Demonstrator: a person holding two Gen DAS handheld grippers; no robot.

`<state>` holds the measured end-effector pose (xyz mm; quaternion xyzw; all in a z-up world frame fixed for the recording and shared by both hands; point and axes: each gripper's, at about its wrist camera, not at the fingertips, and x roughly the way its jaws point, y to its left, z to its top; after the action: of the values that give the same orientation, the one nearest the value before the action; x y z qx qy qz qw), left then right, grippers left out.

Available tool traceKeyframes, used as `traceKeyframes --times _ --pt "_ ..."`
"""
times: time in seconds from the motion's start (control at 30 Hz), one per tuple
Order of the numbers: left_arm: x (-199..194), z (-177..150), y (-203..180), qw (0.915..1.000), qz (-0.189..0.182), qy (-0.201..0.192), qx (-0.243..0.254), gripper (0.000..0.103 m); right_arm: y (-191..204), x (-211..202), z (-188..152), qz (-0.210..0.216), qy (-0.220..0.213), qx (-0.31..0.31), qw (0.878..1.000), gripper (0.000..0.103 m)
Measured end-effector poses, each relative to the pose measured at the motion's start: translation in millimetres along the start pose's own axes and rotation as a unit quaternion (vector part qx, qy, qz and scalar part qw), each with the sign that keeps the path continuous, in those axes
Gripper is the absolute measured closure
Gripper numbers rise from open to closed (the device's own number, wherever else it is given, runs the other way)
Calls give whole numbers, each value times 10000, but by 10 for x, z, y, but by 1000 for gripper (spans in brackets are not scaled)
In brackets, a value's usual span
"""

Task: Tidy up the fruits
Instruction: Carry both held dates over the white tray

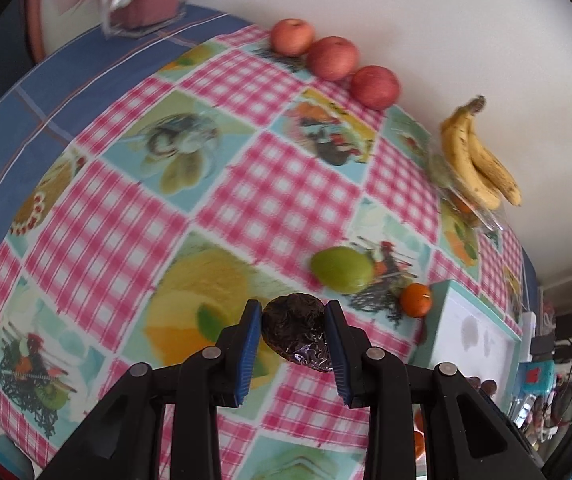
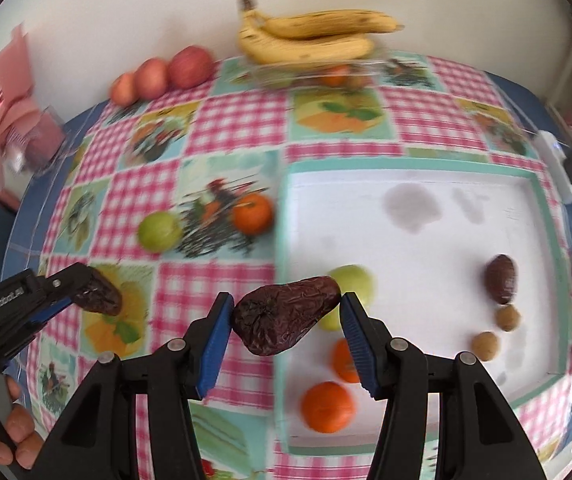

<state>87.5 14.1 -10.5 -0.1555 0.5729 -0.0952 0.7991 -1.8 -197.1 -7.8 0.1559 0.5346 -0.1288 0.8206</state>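
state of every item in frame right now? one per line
left gripper: shut on a dark wrinkled fruit
right gripper: shut on a second dark wrinkled fruit, held at the tray edge
white tray: holds several fruits
green fruit and orange: loose on the tablecloth
three apples: in a row by the wall
bananas: bunched

i'm seeing a pink-and-white checked tablecloth (image 2: 238,120) with teal picture squares, a white tray (image 2: 405,248) rimmed teal, red apples (image 1: 331,58), spotted yellow bananas (image 2: 313,38), and blue pads (image 2: 216,344) on my black claws.
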Motion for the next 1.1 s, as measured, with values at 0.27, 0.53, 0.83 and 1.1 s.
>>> traceKeyframes --times 0.27,0.53,0.83,1.1 --pt "28 -4 -560 9973 -124 -32 726 69 -587 -102 87 -300 -150 782 9964 47" --pt "139 -122 -1279 9858 -282 -47 1654 69 -959 -84 169 -378 -203 1168 9922 47" --pt "323 -287 -1776 9742 -357 16 2230 69 -1275 -73 289 -372 -296 1400 9890 46" --pt "581 -368 -1983 9679 -287 97 2493 69 -1538 -27 366 -421 -330 1559 9863 46"
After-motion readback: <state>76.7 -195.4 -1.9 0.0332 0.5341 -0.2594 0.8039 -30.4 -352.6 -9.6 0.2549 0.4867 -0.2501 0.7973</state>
